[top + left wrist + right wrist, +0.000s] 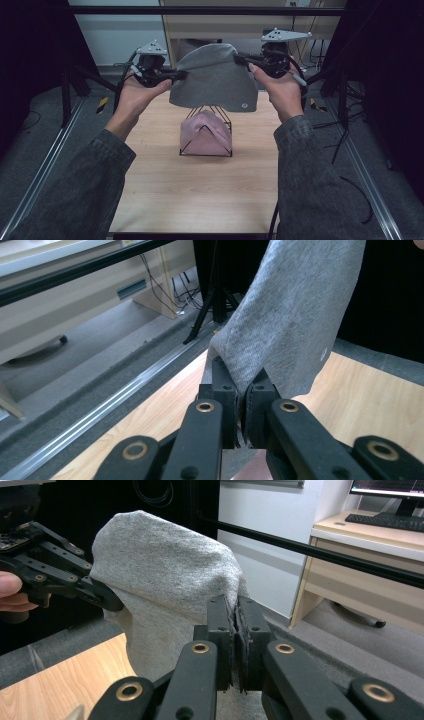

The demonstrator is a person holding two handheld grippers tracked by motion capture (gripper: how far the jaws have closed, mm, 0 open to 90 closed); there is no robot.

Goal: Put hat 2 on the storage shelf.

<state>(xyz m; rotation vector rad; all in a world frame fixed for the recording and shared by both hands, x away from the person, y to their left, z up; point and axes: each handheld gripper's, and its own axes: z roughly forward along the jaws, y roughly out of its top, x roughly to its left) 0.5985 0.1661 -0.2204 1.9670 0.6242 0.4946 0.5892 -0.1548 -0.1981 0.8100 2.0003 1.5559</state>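
A grey knit hat hangs in the air over the far middle of the wooden table, stretched between both grippers. My left gripper is shut on the hat's left edge; in the left gripper view its jaws pinch the grey fabric. My right gripper is shut on the hat's right edge, with the cloth clamped between its jaws. Below the hat stands a black wire rack with a pink hat draped on it.
Black tripod legs stand at the far left and right of the table. Metal rails run along both table sides. A pale wooden desk stands behind, and cables lie on the grey floor.
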